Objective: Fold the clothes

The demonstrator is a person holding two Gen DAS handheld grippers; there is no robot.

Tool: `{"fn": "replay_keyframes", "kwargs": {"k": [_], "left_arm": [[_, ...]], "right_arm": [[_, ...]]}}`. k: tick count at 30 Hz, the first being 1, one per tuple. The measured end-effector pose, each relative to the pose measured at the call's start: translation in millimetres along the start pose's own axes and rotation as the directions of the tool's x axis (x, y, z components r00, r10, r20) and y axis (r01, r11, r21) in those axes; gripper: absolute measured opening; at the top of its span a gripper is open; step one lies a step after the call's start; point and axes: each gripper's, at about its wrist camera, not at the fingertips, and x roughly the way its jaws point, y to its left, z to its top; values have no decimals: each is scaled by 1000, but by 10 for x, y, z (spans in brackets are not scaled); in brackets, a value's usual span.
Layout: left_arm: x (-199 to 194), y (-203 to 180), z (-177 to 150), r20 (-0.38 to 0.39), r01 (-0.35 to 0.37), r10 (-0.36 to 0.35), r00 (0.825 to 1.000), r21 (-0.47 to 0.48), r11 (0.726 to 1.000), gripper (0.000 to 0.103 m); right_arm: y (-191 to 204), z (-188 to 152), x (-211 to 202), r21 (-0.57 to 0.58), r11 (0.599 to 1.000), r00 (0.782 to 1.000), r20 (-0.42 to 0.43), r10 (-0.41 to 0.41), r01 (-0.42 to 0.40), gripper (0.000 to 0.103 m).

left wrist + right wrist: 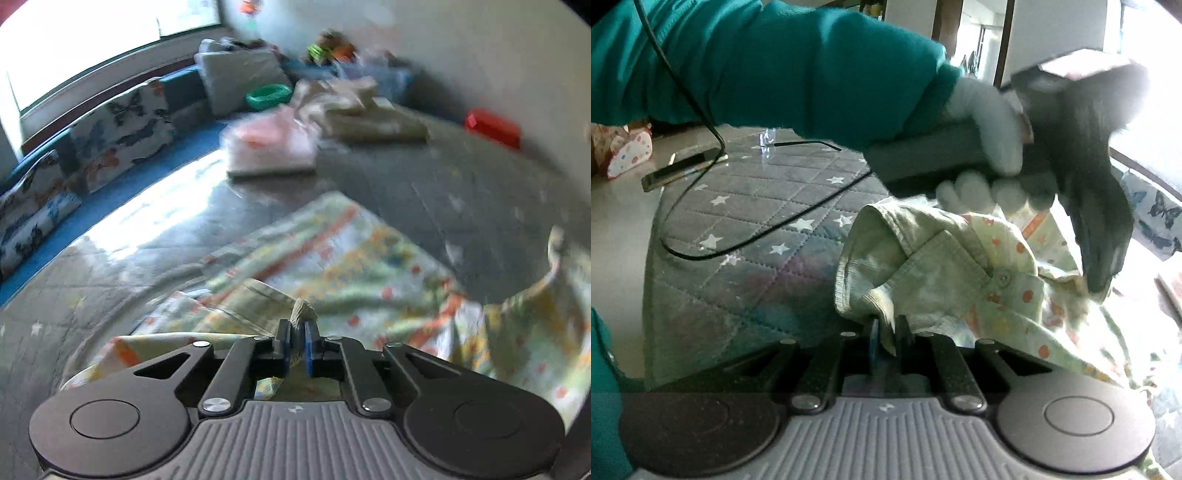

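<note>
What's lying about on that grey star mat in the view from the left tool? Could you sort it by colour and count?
Pale yellow-green printed garment, held by the left tool: 1
Pink folded pile: 1
Cream folded pile: 1
Red box: 1
Green ring-shaped thing: 1
Total: 5

blurred: folded stacks [325, 122], red box [493, 127], toys [328, 48] on far mat | cut off at right edge: printed garment [369, 273] | hidden: left gripper [1099, 284] fingertips in cloth | unreadable: item beside phone [683, 170]
</note>
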Motion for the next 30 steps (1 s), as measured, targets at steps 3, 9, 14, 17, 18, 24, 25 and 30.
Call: {"fn": "replay_keyframes", "kwargs": {"k": [3, 9, 14, 17, 18, 24, 25, 30], "left_arm": [[-104, 127, 33, 28, -13, 15, 999, -59, 998, 7], [-653, 672, 20, 108, -130, 161, 981, -250, 960, 7], [-1132, 1129, -200, 121, -225, 293, 948, -396, 890, 7], [-1396, 1275, -437, 105, -260, 345, 933, -468, 844, 7], [-1484, 1323, -516, 99, -271, 362, 927, -492, 827, 7], [-2017, 1434, -1008, -24, -361, 442, 897, -617, 699, 7], [-2093, 1454, -1088, -45, -374, 452, 891, -638, 673, 7], [-2215, 1651, -1440, -172, -465, 505, 846, -700, 542, 7]], "right_arm": [[64, 13, 44, -33, 999, 1000, -6, -4, 4, 15], [118, 54, 128, -40, 999, 1000, -3, -15, 15, 13], [105, 80, 66, -17, 1000, 1000, -1, -18, 18, 4], [71, 86, -117, -10, 1000, 1000, 10, 0, 0, 4], [60, 82, -201, -7, 1000, 1000, 15, 13, -13, 4], [-16, 36, -779, 7, 998, 998, 5, 64, -64, 4], [-24, 24, -856, 11, 997, 997, 0, 77, -77, 4], [18, -80, -960, -1, 997, 995, -70, 77, -77, 4]]}}
